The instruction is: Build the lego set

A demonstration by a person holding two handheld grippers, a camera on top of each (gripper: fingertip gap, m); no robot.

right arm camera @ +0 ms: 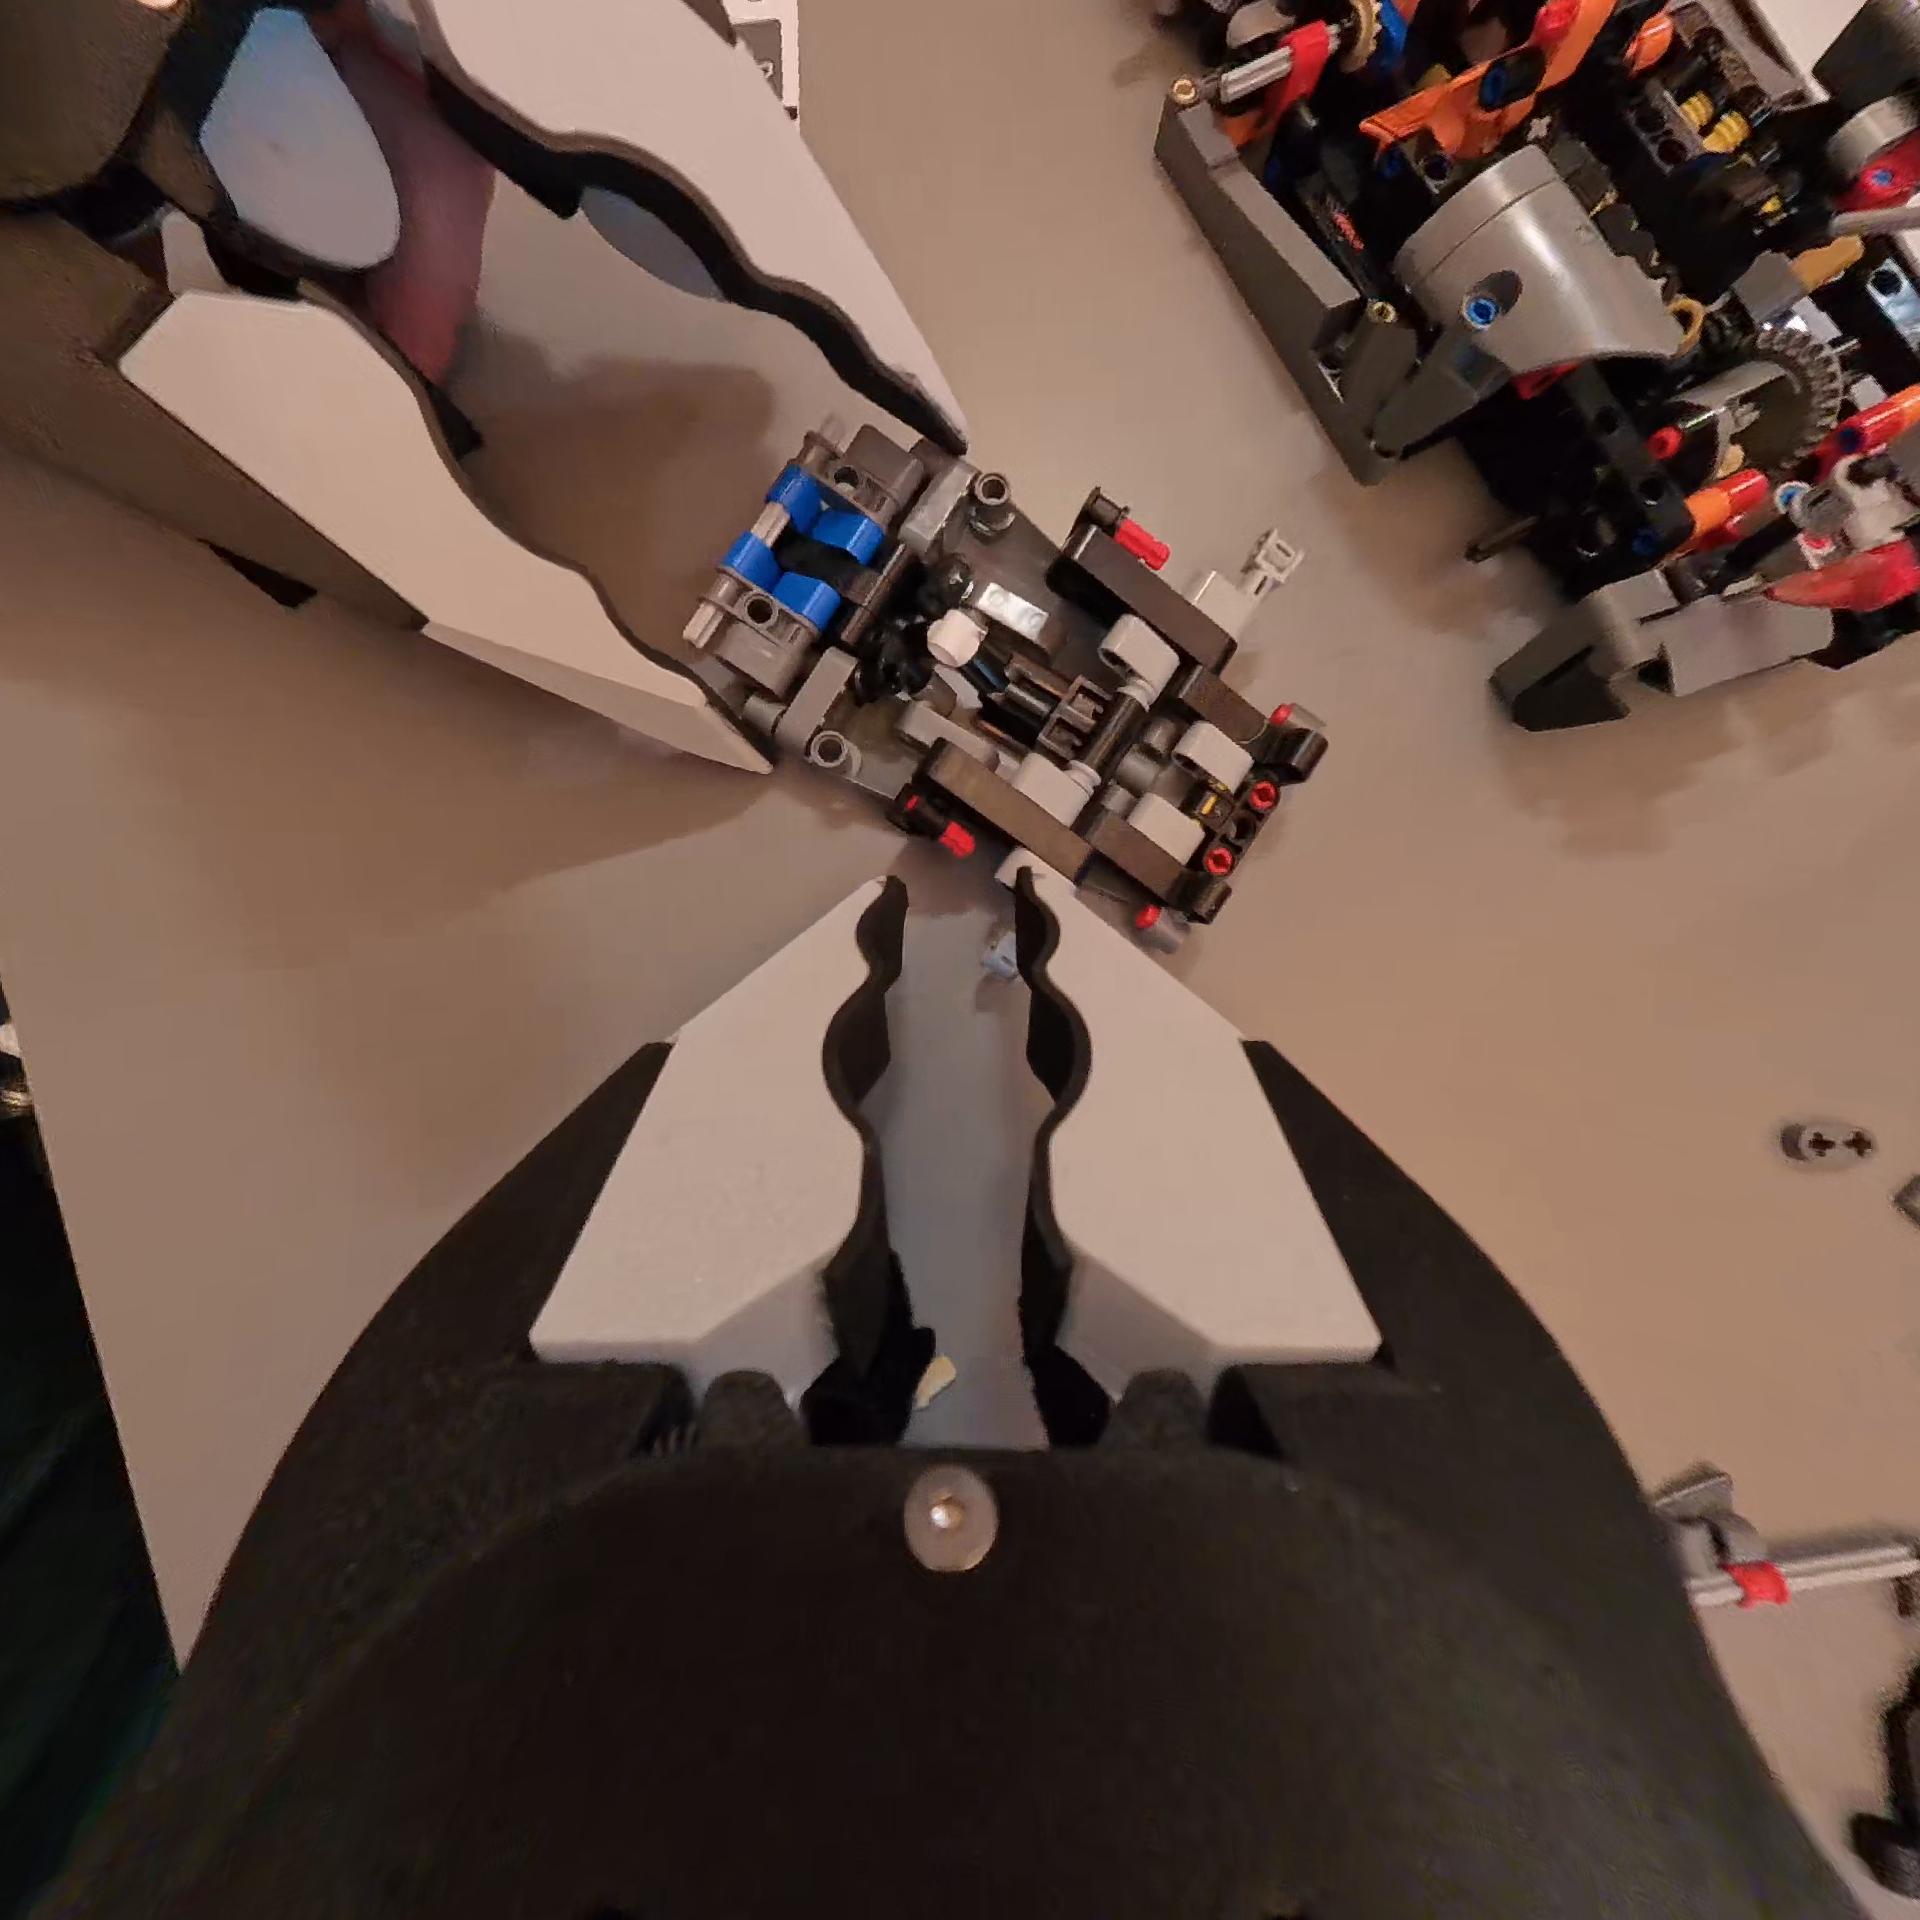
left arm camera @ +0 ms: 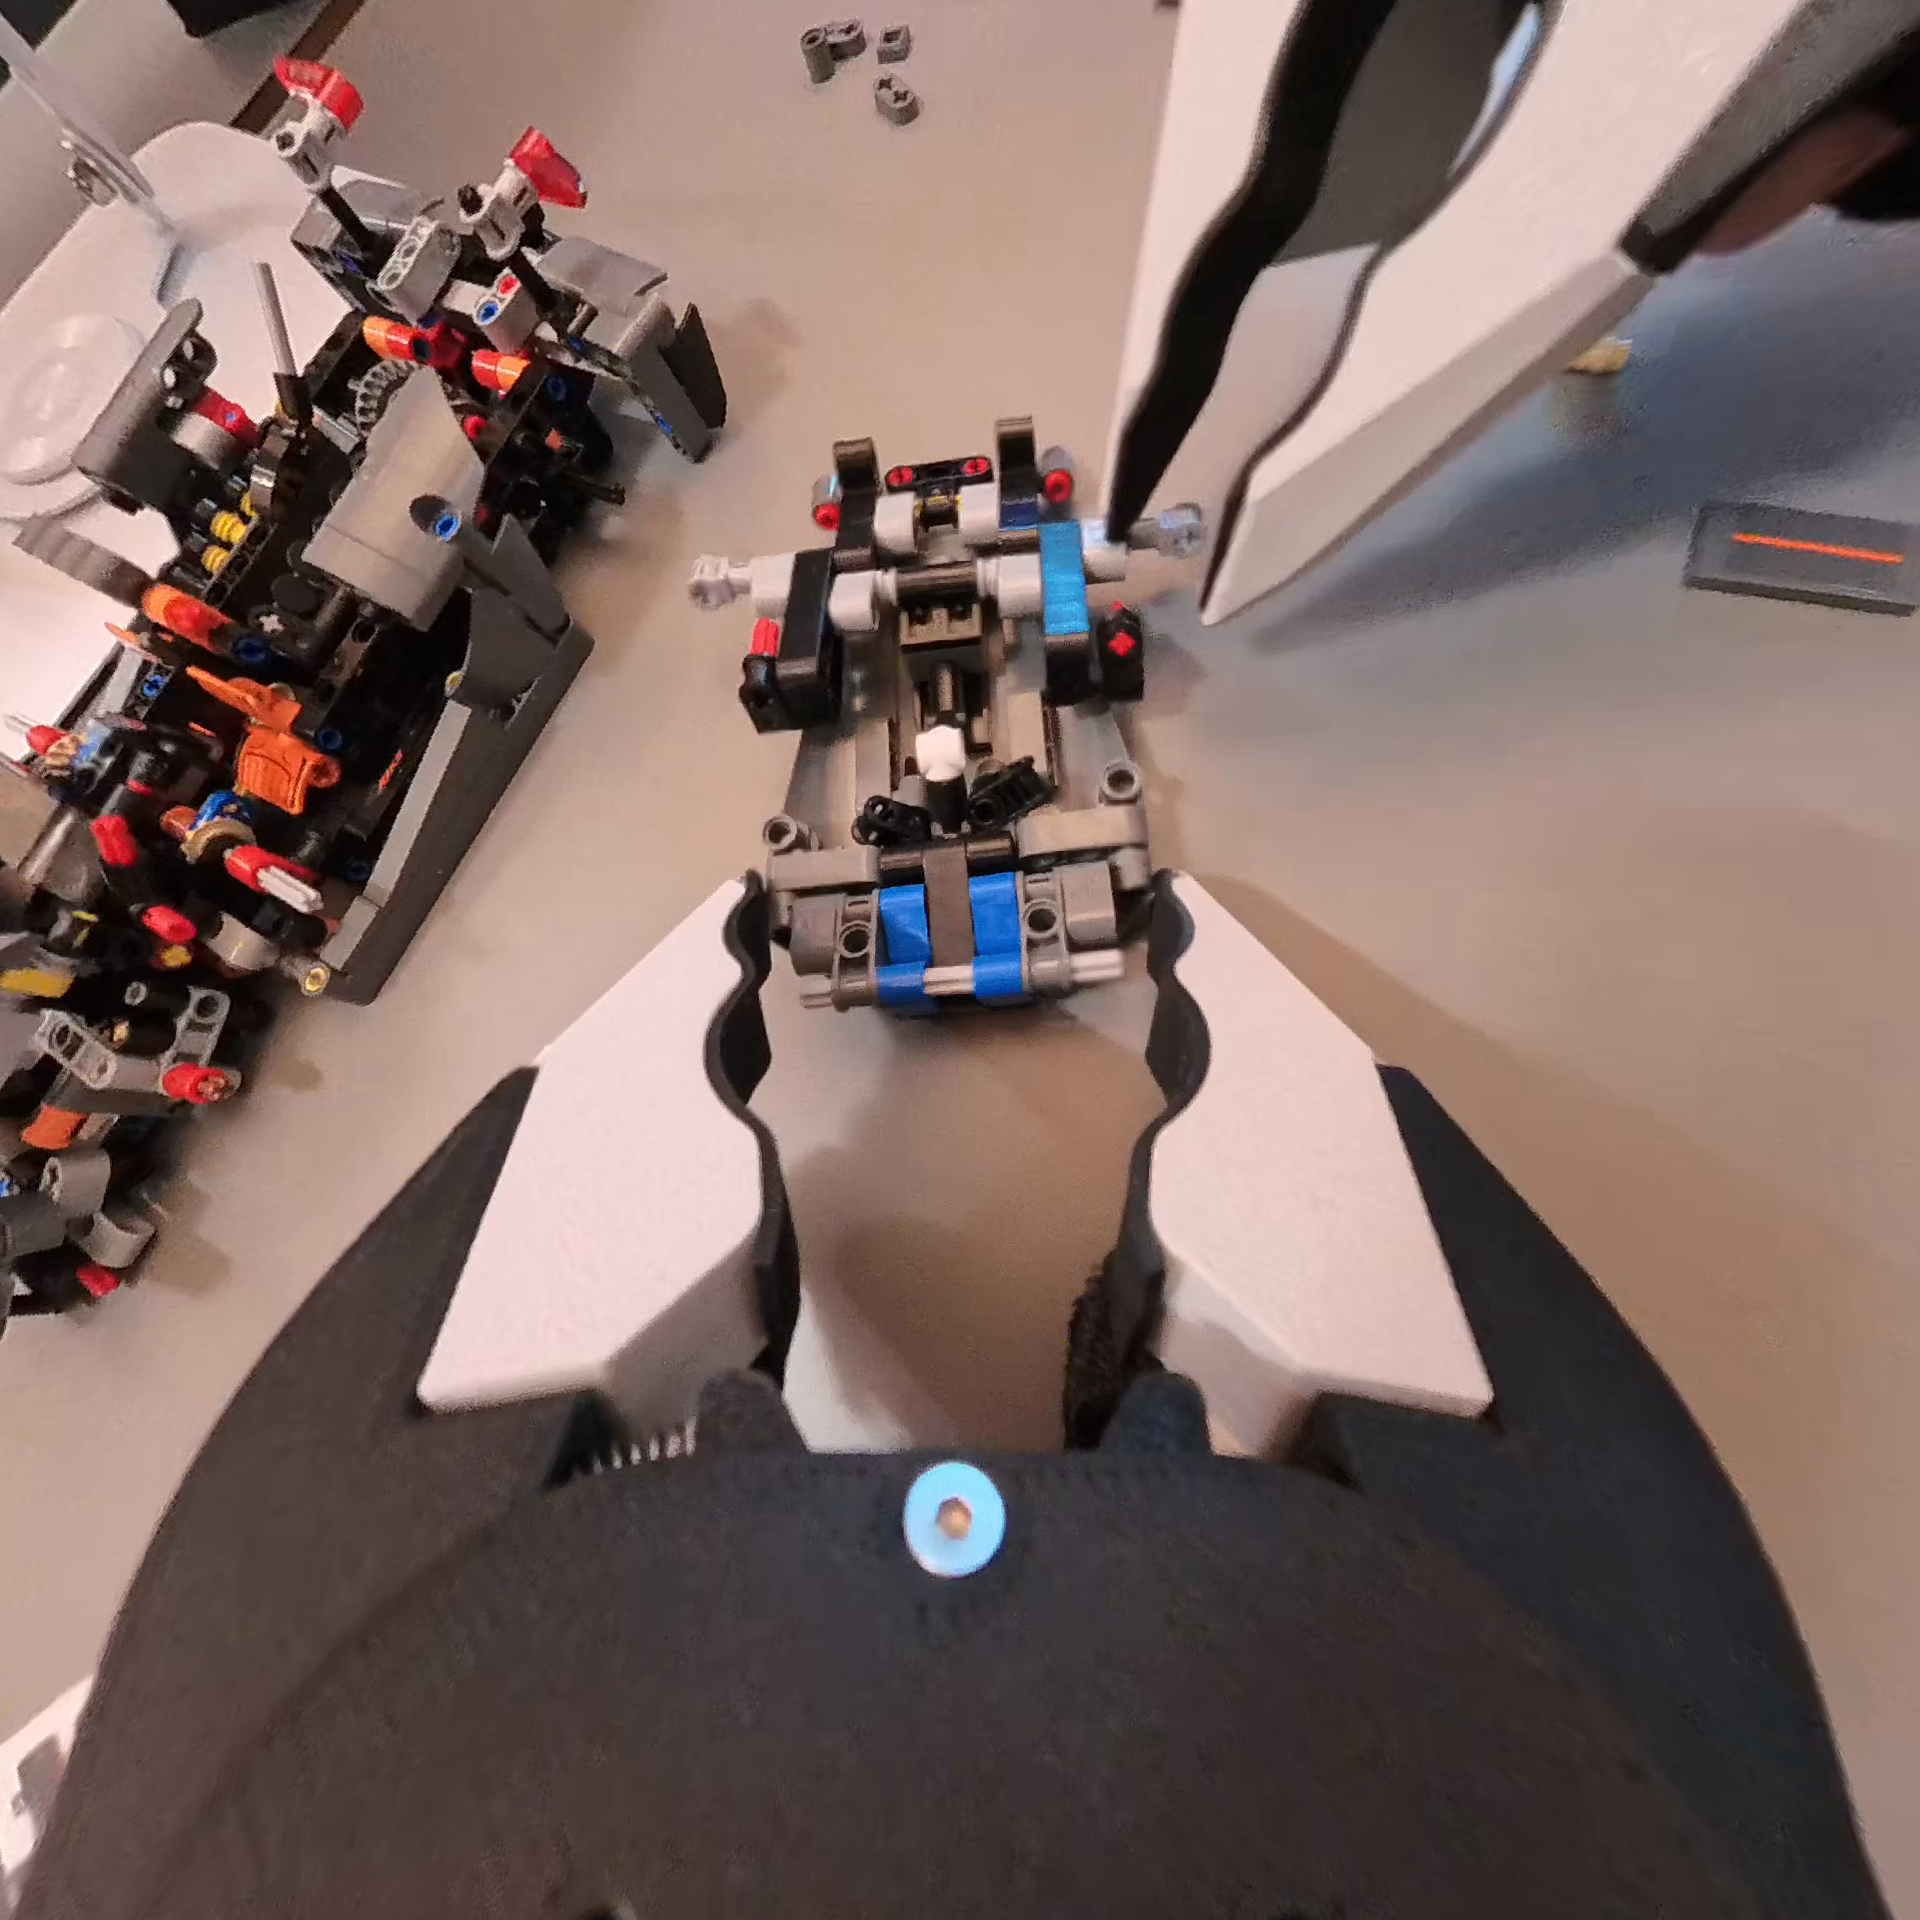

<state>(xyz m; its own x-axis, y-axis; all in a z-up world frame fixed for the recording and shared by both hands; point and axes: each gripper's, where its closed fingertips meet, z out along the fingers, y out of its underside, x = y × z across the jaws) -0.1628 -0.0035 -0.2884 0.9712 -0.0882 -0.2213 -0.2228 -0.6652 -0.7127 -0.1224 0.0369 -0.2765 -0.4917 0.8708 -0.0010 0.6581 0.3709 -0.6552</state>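
Far left on the grey table [left arm camera: 1455, 831]: large lego build [left arm camera: 312, 582] in black, grey, orange and red, well apart from the rest. Centre: small lego chassis [left arm camera: 951, 717], flat on the table. Left gripper [left arm camera: 956, 914] spread around the chassis's near blue-and-grey end, fingertips just beside or touching its sides. Right gripper [left arm camera: 1174, 540] at the chassis's far right, fingers narrowly parted around a light grey axle pin [left arm camera: 1169, 528]; contact hard to judge. Far centre: loose grey connectors [left arm camera: 862, 62].
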